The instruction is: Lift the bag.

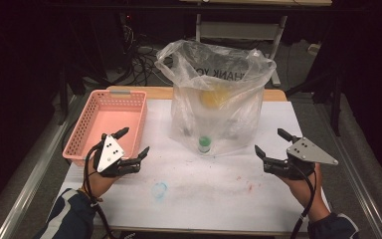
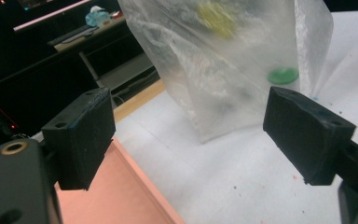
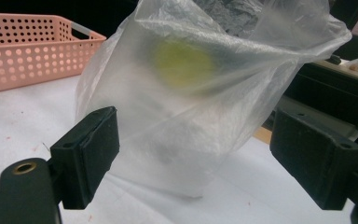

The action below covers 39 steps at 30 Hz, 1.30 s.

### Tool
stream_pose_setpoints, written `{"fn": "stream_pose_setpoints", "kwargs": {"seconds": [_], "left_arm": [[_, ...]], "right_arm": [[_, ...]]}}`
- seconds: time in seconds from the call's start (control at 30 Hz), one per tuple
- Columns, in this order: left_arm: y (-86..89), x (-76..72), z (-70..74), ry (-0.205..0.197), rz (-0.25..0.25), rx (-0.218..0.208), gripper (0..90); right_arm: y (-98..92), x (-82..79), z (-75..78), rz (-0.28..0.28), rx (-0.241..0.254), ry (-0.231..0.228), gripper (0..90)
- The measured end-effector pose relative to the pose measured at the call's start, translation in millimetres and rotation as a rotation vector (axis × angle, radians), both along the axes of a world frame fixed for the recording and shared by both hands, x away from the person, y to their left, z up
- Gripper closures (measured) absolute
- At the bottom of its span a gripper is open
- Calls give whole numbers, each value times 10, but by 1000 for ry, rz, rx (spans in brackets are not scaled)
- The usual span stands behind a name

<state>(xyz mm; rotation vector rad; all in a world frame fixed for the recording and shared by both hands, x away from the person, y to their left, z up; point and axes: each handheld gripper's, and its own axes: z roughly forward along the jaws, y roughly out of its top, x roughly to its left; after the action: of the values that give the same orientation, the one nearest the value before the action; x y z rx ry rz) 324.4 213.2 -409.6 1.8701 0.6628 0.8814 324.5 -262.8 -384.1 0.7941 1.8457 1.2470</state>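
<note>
A clear plastic bag [image 1: 216, 99] stands upright at the back middle of the white table [image 1: 204, 194]. Through its film I see something yellow [image 1: 214, 95] high up and a green cap [image 1: 205, 142] near the bottom. My left gripper [image 1: 134, 143] is open at the front left, beside the pink basket [image 1: 110, 122], with nothing between its jaws. My right gripper [image 1: 271, 144] is open at the front right, apart from the bag. The bag [image 2: 233, 60] shows beyond the left jaws, with the green cap [image 2: 283, 75]. The bag [image 3: 196, 93] and its yellow object [image 3: 184, 63] lie ahead of the right jaws.
The pink perforated basket [image 3: 23, 51] at the left looks empty. A faint blue ring mark [image 1: 159, 189] and red smudges [image 1: 248, 186] stain the table front. Cables [image 1: 139, 59] and a metal frame [image 1: 238, 30] sit on the floor behind the table.
</note>
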Motion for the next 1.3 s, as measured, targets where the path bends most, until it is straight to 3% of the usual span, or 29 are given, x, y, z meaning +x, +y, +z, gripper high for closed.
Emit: {"fn": "stream_pose_setpoints", "kwargs": {"seconds": [0.37, 0.63, 0.73, 0.9, 1.3], "left_arm": [[-6, -109, -138, 28, -15, 52, 164], [16, -184, -207, 54, -14, 53, 163], [5, -224, -240, 59, -19, 64, 163], [-10, -282, -326, 92, -39, 80, 163], [-44, -390, -537, 178, -56, 146, 162]], "right_arm": [[-15, -125, -182, 48, -28, 29, 173], [-3, -219, -326, 65, -36, 54, 172], [28, -257, -378, 77, -61, 53, 171], [56, -306, -485, 111, -74, 86, 165], [59, -412, -720, 125, -84, 171, 166]]}}
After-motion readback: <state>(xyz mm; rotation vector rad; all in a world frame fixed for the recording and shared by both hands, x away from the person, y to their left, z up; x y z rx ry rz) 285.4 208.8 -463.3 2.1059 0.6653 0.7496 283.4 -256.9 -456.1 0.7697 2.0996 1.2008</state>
